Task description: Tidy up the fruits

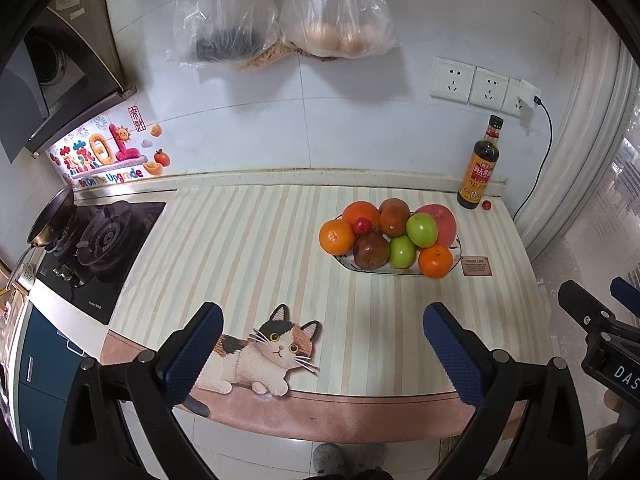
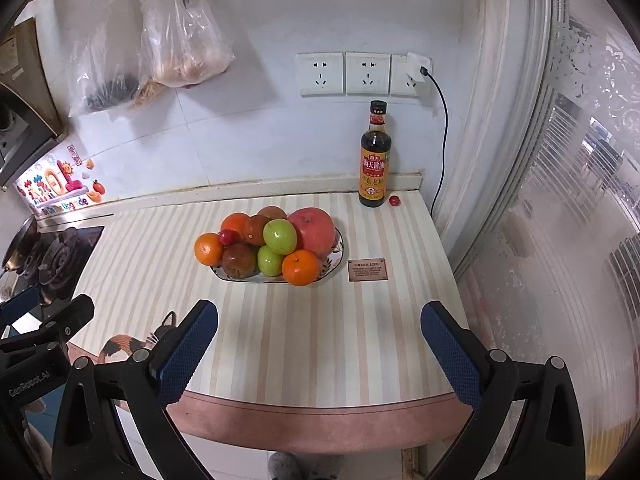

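An oval patterned plate (image 1: 456, 249) (image 2: 338, 250) on the striped counter mat holds a pile of fruit: oranges (image 1: 337, 237) (image 2: 301, 267), green apples (image 1: 422, 230) (image 2: 280, 236), a large pinkish-red fruit (image 1: 444, 220) (image 2: 314, 227), dark brownish fruits (image 1: 371, 251) (image 2: 239, 260) and a small red one (image 1: 362, 225) (image 2: 228, 237). Another small red fruit (image 1: 486, 205) (image 2: 394, 200) lies alone beside the soy sauce bottle. My left gripper (image 1: 322, 354) is open above the mat's front, nothing between its blue pads. My right gripper (image 2: 320, 350) is open too, empty, nearer the plate.
A soy sauce bottle (image 1: 480, 164) (image 2: 374, 156) stands at the back right. A gas stove (image 1: 102, 240) with a pan (image 1: 52, 212) is to the left. Plastic bags (image 1: 280, 12) hang on the wall. A small brown card (image 2: 368, 269) lies right of the plate.
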`<state>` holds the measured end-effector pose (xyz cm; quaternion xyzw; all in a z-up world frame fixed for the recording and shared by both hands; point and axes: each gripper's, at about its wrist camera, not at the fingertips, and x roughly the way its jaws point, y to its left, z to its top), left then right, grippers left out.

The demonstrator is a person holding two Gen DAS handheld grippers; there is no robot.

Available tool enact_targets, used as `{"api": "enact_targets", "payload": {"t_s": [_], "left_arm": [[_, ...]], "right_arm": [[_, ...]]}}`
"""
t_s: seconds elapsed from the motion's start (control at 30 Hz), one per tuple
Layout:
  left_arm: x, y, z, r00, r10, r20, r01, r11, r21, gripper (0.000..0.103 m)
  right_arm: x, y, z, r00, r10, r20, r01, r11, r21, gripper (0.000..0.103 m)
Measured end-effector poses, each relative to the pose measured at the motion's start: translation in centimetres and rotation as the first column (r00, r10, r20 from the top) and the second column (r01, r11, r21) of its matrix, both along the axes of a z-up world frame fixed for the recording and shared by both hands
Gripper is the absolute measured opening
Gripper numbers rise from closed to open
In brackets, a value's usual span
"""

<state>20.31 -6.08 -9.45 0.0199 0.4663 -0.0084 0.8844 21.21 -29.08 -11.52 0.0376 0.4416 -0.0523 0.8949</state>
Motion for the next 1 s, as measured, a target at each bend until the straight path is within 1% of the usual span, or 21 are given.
{"api": "enact_targets", "payload": {"t_s": [0.2, 0.4, 1.0], "left_arm": [[0.22, -0.2, -0.13, 1.0, -0.003, -0.007, 0.003, 1.0, 0.005, 0.103], [0.27, -0.34, -0.38, 1.0, -0.008, -0.01, 0.008, 1.0, 0.003, 0.103], [-0.18, -0.09, -0.67, 1.0, -0.004, -0.014, 0.004, 1.0, 0.0, 0.103]], "right_arm": [[0.44, 0.03, -0.55, 1.0, 0.009, -0.017, -0.009, 1.0, -0.008, 0.103], [0.35, 0.01, -0.42, 1.0, 0.008, -0.019, -0.008, 1.0, -0.014, 0.103], [-0.31, 0.07, -0.7, 0.999, 0.032, -0.035, -0.032, 0.999, 0.002, 0.103]]}}
